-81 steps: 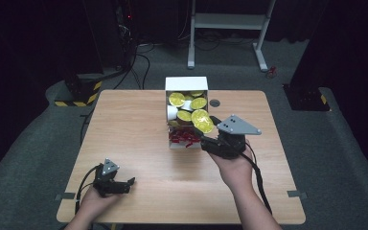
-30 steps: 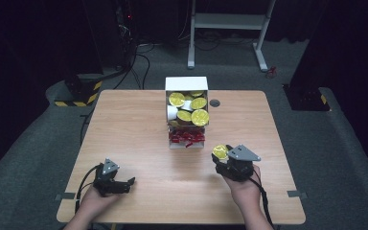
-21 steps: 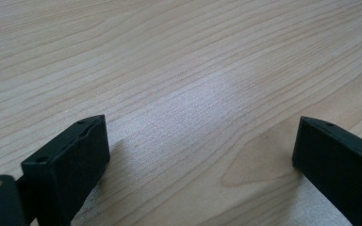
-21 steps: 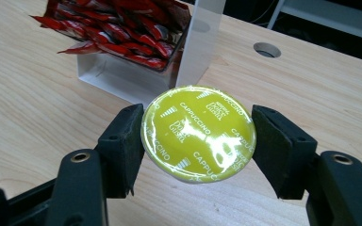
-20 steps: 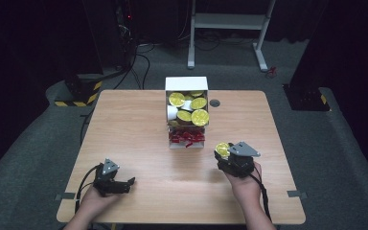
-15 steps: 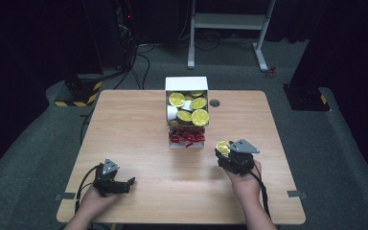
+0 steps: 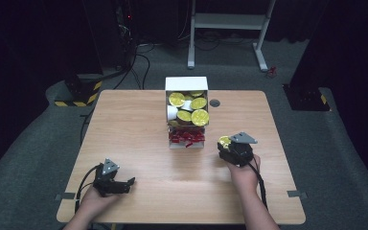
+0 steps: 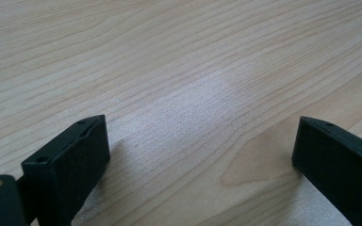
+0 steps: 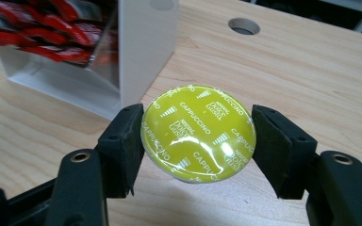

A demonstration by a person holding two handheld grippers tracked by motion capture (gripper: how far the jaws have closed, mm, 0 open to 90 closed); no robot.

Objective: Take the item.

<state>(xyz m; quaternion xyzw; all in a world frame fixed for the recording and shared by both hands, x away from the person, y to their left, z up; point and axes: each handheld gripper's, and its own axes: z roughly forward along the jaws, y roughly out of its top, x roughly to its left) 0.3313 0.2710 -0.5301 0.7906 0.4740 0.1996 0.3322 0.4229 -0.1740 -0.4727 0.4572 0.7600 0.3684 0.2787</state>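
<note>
the right gripper (image 9: 198, 136) pinches a yellow capsule (image 9: 199, 133) at 4 o'clock of the box (image 7: 187, 115), probably just above the table (image 7: 139, 120). next: set it down. the left gripper (image 8: 202, 155) rests spread.

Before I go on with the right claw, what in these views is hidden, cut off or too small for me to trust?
- Capsule body, right gripper view: the yellow lid covers it, and the right claw flanks its sides.
- White box lower contents, high view: the top capsules cover them.
- Red packets, right gripper view: cut off by the top edge, blurred.
- Lid print, high view: too small.
- Left claw, left gripper view: its jaws run off the bottom edge.
</note>
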